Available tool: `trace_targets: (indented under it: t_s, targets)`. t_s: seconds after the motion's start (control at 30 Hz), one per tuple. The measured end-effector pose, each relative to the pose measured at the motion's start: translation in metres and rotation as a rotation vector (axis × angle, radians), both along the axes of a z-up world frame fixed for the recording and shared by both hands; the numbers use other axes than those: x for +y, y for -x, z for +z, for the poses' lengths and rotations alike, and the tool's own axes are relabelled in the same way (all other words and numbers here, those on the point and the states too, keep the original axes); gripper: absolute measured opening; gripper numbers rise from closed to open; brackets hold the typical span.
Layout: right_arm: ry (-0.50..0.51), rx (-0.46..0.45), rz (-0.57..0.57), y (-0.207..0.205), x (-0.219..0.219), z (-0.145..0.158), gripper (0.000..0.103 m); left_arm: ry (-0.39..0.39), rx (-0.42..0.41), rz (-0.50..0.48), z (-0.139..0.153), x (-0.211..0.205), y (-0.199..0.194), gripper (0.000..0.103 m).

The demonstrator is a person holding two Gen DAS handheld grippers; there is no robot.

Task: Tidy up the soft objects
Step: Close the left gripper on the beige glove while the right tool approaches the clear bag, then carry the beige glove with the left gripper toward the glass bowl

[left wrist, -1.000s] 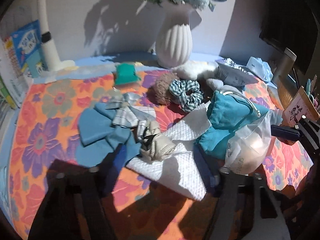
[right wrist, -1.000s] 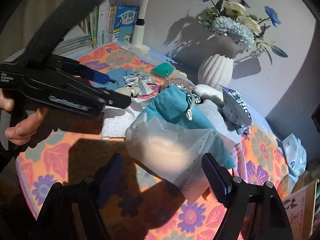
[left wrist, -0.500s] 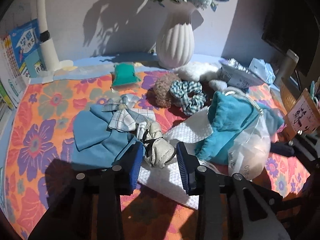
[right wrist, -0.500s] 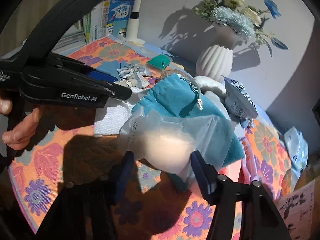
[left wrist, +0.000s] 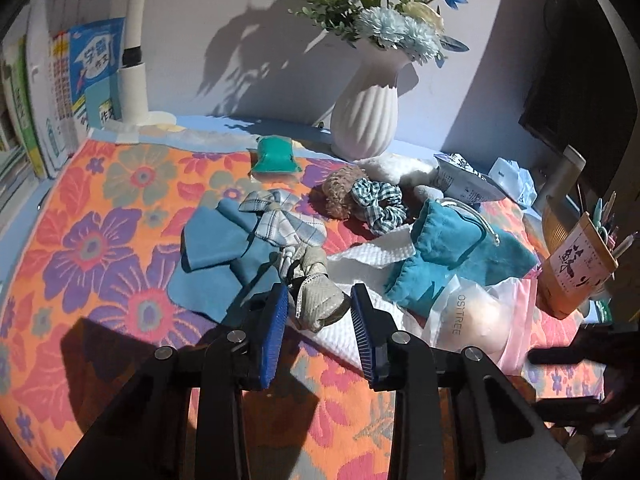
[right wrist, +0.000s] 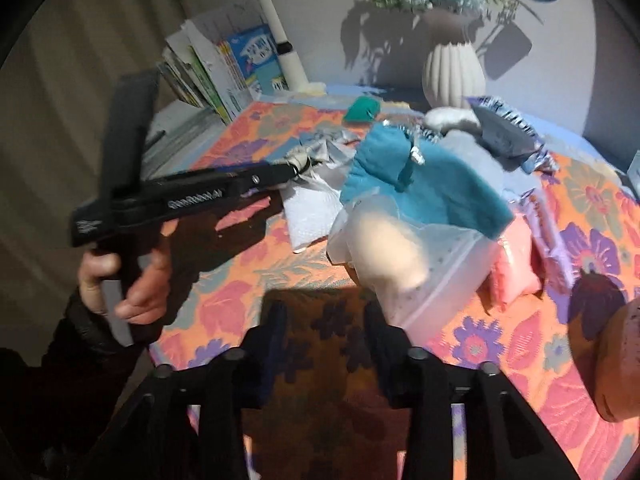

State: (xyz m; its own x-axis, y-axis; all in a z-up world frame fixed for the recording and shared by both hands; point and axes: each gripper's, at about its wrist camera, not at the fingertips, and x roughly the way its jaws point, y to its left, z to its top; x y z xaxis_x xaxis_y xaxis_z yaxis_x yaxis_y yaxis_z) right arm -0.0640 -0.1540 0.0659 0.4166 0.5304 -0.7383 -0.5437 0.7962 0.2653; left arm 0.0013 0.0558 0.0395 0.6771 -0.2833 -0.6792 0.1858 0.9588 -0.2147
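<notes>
Now left gripper (left wrist: 318,312) straddles the beige sock (left wrist: 320,300), pads spread either side, not yet pinching. Sock lies mid-pile on white towel (left wrist: 360,260), near edge. Right gripper (right wrist: 324,328) hangs spread, empty, nearer than the bag (right wrist: 400,256); likely waiting.

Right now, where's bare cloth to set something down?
Free: the floral tablecloth left of the blue cloth, out to the books; also the near strip below the white towel. Crowded: centre-right, from green pouch and vase to teal pouch and plastic bag.
</notes>
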Motion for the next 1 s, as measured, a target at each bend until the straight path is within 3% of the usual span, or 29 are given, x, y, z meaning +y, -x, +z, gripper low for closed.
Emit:
trace_targets:
  t_s: [0.03,0.1,0.23,0.43,0.67,0.7,0.73,0.8,0.87,1.0]
  targets:
    - [-0.001,-0.017,-0.010,0.001,-0.004,0.004,0.076,0.006,-0.003,0.001,0.000,0.001,0.001,0.029]
    - [0.010,-0.072,-0.036,0.002,-0.014,0.014,0.082,0.018,-0.008,0.003,-0.002,0.001,0.002,0.029]
    - [0.055,-0.072,-0.079,-0.018,-0.024,0.015,0.082,0.037,-0.012,0.008,-0.003,0.003,0.002,0.029]
    - [0.036,0.044,-0.074,-0.042,-0.021,-0.018,0.082,0.019,-0.032,0.004,0.001,0.000,0.005,0.029]
    - [-0.030,0.090,-0.048,-0.067,0.004,-0.029,0.082,0.015,-0.025,-0.004,-0.001,-0.002,0.002,0.029]
    - [-0.042,0.103,-0.051,-0.070,0.006,-0.031,0.078,0.013,-0.022,-0.003,-0.002,-0.002,0.001,0.029]
    - [-0.055,0.114,-0.055,-0.072,0.008,-0.032,0.063,0.012,-0.020,-0.003,-0.002,-0.003,0.002,0.029]
    - [-0.083,0.138,-0.048,-0.073,0.009,-0.035,0.048,0.010,-0.022,-0.006,-0.001,-0.004,0.003,0.029]
    - [-0.096,0.133,-0.050,-0.068,0.009,-0.034,0.042,0.006,-0.029,-0.016,0.000,-0.006,0.006,0.026]
    - [-0.135,0.119,-0.074,-0.053,0.003,-0.028,0.039,-0.003,-0.044,-0.037,0.005,-0.015,0.016,0.025]
